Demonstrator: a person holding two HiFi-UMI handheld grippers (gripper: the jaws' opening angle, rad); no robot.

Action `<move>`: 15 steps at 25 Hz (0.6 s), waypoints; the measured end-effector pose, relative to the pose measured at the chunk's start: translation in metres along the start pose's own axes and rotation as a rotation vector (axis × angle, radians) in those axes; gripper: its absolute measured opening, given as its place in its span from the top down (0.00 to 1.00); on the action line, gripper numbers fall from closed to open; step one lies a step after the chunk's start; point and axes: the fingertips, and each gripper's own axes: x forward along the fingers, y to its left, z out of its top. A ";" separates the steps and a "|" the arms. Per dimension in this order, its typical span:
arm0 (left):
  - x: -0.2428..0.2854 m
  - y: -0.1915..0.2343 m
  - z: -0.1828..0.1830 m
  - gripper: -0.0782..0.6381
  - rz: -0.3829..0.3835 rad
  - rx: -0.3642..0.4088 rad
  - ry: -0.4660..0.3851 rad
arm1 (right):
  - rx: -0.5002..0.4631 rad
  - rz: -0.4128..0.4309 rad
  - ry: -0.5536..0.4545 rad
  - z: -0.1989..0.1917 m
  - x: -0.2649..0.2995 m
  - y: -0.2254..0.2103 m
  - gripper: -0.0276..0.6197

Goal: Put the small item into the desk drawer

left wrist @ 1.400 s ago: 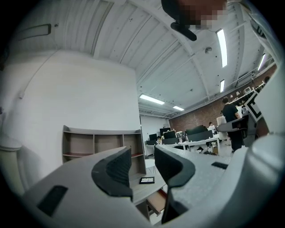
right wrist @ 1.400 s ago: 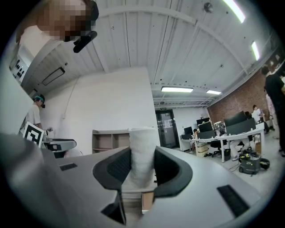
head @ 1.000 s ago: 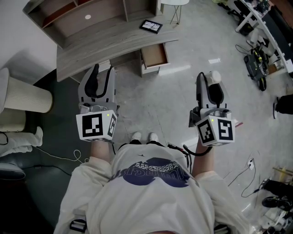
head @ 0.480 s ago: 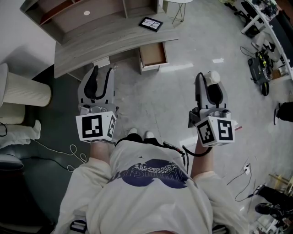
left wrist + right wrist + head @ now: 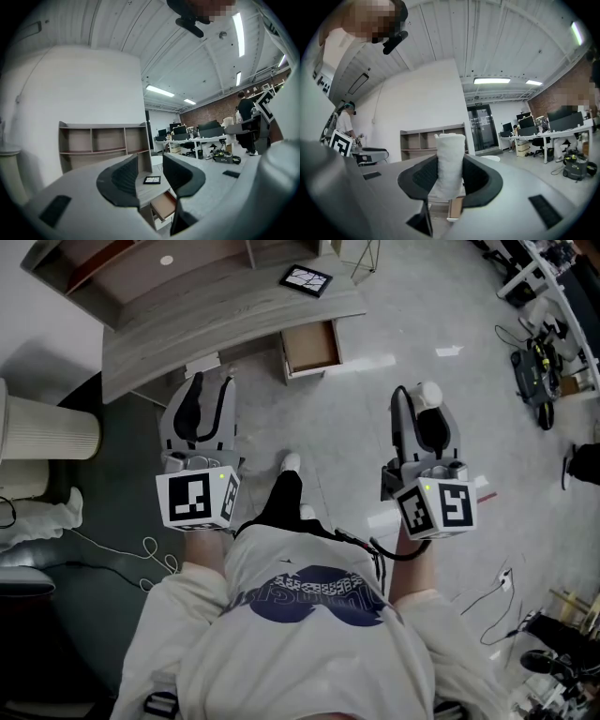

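My right gripper (image 5: pixel 420 409) is shut on a small white roll of cloth (image 5: pixel 449 159), which stands upright between its dark pads and pokes out at the tip (image 5: pixel 429 394). My left gripper (image 5: pixel 208 397) is open with nothing between its fingers. Ahead stands a curved grey wooden desk (image 5: pixel 216 320) with its drawer (image 5: pixel 311 346) pulled open below the right end; the drawer (image 5: pixel 165 205) shows between the left jaws too. Both grippers hang in the air over the floor, well short of the desk.
A framed black picture (image 5: pixel 306 279) lies on the desk near a shelf unit (image 5: pixel 103 143). A white ribbed cylinder (image 5: pixel 47 432) stands at the left. Cables (image 5: pixel 131 559) trail on the dark floor. Office desks and gear (image 5: pixel 544 324) fill the right side.
The person has stepped forward with one foot toward the desk. Both grippers kept their hold and pose; the right one drifted slightly left and up.
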 end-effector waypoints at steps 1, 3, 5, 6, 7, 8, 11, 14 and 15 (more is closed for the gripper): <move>0.007 0.002 -0.001 0.69 -0.005 -0.003 -0.002 | 0.000 -0.005 0.005 -0.002 0.006 -0.002 0.75; 0.023 0.008 -0.001 0.69 -0.015 -0.008 -0.011 | -0.008 -0.014 0.014 -0.003 0.018 -0.005 0.75; 0.040 0.017 0.001 0.69 -0.024 -0.016 -0.022 | -0.018 -0.021 0.018 -0.003 0.033 -0.006 0.75; 0.049 0.021 0.002 0.69 -0.028 -0.019 -0.027 | -0.021 -0.024 0.020 -0.003 0.041 -0.007 0.75; 0.059 0.026 0.003 0.69 -0.033 -0.022 -0.032 | -0.022 -0.027 0.023 -0.003 0.050 -0.007 0.75; 0.069 0.031 0.005 0.69 -0.039 -0.025 -0.037 | -0.024 -0.031 0.027 -0.004 0.058 -0.007 0.75; 0.100 0.047 0.008 0.69 -0.057 -0.030 -0.050 | -0.034 -0.038 0.036 -0.004 0.087 -0.005 0.75; 0.128 0.065 0.008 0.69 -0.071 -0.035 -0.060 | -0.040 -0.042 0.046 -0.007 0.117 -0.002 0.75; 0.137 0.070 0.007 0.69 -0.076 -0.036 -0.061 | -0.041 -0.043 0.051 -0.010 0.126 -0.001 0.75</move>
